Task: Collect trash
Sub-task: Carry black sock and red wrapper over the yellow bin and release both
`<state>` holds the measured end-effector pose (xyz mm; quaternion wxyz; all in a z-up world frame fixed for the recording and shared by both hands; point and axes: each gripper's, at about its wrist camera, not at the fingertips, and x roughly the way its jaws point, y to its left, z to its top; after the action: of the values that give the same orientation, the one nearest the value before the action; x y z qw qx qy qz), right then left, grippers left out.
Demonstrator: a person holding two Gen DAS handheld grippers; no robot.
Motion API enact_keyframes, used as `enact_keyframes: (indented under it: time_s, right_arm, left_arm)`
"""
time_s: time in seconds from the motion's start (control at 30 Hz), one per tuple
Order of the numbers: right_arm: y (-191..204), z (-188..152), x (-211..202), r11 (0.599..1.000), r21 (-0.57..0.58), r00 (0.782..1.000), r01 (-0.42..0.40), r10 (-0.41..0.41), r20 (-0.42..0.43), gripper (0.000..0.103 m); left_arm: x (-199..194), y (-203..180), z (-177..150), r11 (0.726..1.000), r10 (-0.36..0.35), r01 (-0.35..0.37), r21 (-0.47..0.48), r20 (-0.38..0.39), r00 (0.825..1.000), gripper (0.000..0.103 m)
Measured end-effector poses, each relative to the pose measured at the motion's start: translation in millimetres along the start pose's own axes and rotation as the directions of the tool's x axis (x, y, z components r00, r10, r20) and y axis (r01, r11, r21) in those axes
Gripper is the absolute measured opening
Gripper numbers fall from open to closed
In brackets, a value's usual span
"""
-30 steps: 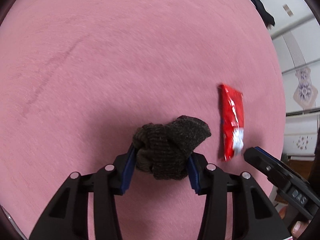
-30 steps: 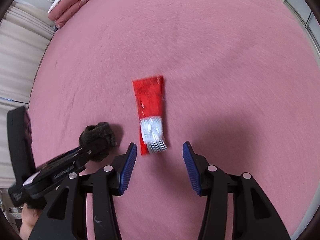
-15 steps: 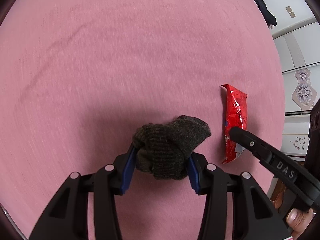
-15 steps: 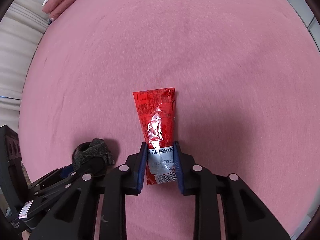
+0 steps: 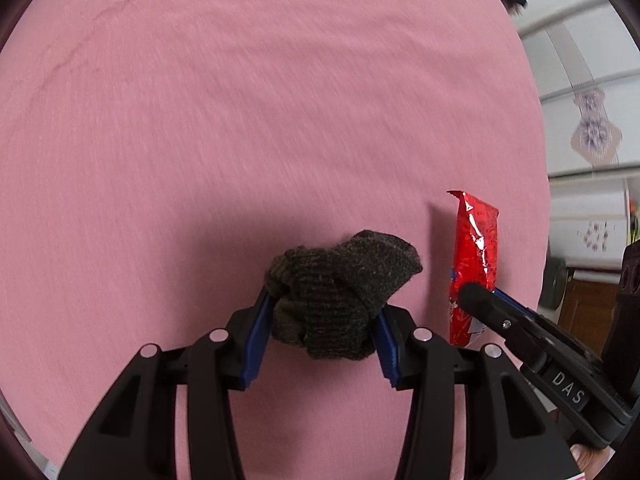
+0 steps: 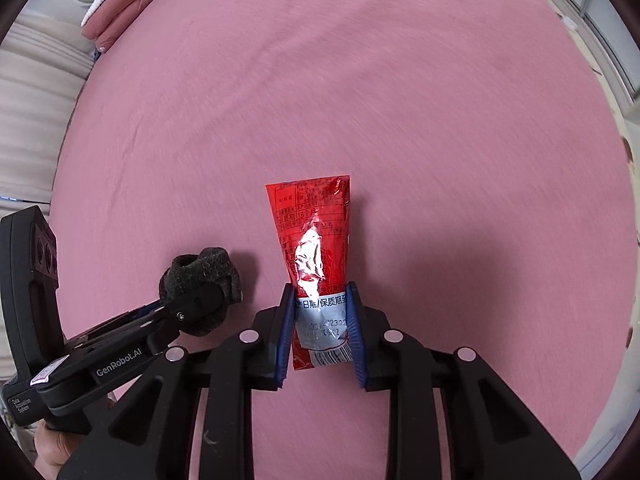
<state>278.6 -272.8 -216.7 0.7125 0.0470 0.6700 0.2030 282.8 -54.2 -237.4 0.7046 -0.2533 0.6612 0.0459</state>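
My left gripper (image 5: pixel 320 312) is shut on a bunched dark grey knitted sock (image 5: pixel 340 288), held above the pink bedsheet (image 5: pixel 240 120). My right gripper (image 6: pixel 320 312) is shut on the lower, white-labelled end of a red foil snack wrapper (image 6: pixel 316 236), lifted off the sheet. In the left wrist view the wrapper (image 5: pixel 474 256) stands upright at the right, with the right gripper's black finger (image 5: pixel 492 312) across its base. The right wrist view has the sock (image 6: pixel 200 276) and the left gripper (image 6: pixel 192 300) at lower left.
The pink bedsheet (image 6: pixel 360 100) fills both views. Folded pink and white bedding (image 6: pixel 120 4) lies at the bed's far left corner. White cabinets (image 5: pixel 588 140) stand beyond the bed's right edge. A hand (image 6: pixel 52 444) shows at lower left.
The right gripper closed on the red wrapper's lower end and lifted it off the sheet. Both grippers then moved across the bed; the left kept its grip on the sock.
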Motion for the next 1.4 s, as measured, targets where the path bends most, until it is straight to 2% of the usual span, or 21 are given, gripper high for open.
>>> enact_keyframes:
  time_s: [0.13, 0.37, 0.47, 0.6, 0.8, 0.93, 1.0, 1.2, 1.4]
  right_arm:
    - [-23, -33, -17, 0.999, 0.035, 1.000, 0.001, -0.002, 0.007, 0.024]
    - [-72, -84, -52, 0.992, 0.124, 0.999, -0.005, 0.000, 0.042, 0.024]
    - [-106, -111, -71, 0.985, 0.173, 0.998, -0.006, -0.005, 0.063, 0.024]
    - [-146, -137, -93, 0.971, 0.239, 0.995, -0.015, -0.009, 0.097, 0.024]
    - [-208, -165, -120, 0.938, 0.345, 0.989, -0.019, -0.032, 0.143, 0.024]
    - [-245, -177, -139, 0.912, 0.409, 0.984, -0.020, -0.055, 0.172, 0.024]
    - [-267, -183, -147, 0.896, 0.444, 0.980, -0.023, -0.067, 0.185, 0.024]
    - [-328, -194, -165, 0.843, 0.536, 0.973, -0.032, -0.096, 0.210, 0.024]
    - [-372, -189, -176, 0.803, 0.595, 0.965, -0.046, -0.118, 0.234, 0.024]
  left_arm:
    - [3, -31, -17, 0.999, -0.003, 0.005, 0.048, -0.028, 1.000, 0.046]
    - [5, -77, -74, 0.988, -0.013, 0.025, 0.150, -0.084, 0.996, 0.046]
    - [7, -93, -103, 0.981, -0.021, 0.042, 0.190, -0.111, 0.994, 0.046]
    - [17, -130, -126, 0.965, -0.017, 0.053, 0.257, -0.141, 0.990, 0.046]
    - [33, -186, -153, 0.926, -0.007, 0.073, 0.371, -0.176, 0.984, 0.046]
    - [57, -255, -181, 0.889, 0.000, 0.091, 0.449, -0.199, 0.980, 0.046]
    - [60, -279, -198, 0.873, 0.002, 0.099, 0.478, -0.207, 0.978, 0.046]
    - [83, -352, -209, 0.817, 0.022, 0.118, 0.564, -0.235, 0.972, 0.046]
    - [107, -413, -206, 0.769, 0.038, 0.129, 0.626, -0.247, 0.968, 0.047]
